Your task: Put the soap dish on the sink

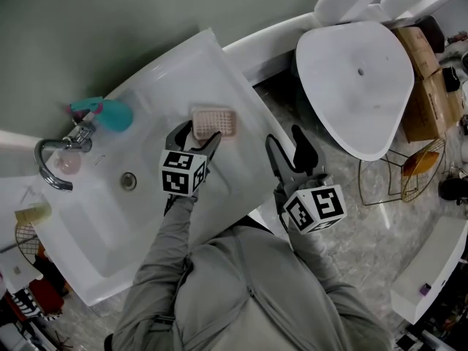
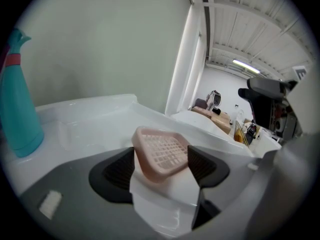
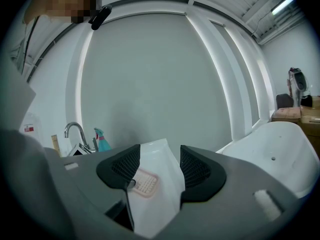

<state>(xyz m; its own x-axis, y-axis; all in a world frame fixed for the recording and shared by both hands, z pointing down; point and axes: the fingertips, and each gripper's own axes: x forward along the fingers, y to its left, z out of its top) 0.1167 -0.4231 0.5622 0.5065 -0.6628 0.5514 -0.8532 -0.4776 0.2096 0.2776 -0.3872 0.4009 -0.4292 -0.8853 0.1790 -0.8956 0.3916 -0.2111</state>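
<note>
The pink slotted soap dish [image 1: 214,122] lies on the white sink's [image 1: 95,247] back right rim. My left gripper [image 1: 196,136] stands open right in front of it. In the left gripper view the soap dish [image 2: 161,151] sits between the two dark pads [image 2: 120,170], with a gap on the left side and the right pad close beside it. My right gripper [image 1: 292,152] hovers off the sink's right edge, open and empty. In the right gripper view, the right gripper [image 3: 160,166] frames the sink's corner, with the soap dish [image 3: 143,182] by its left pad.
A chrome faucet [image 1: 55,156] and a teal spray bottle [image 1: 110,113] stand along the sink's back edge, left of the dish. A white bathtub [image 1: 358,79] lies to the right, with cardboard boxes [image 1: 428,86] and a wire basket [image 1: 413,167] beyond it.
</note>
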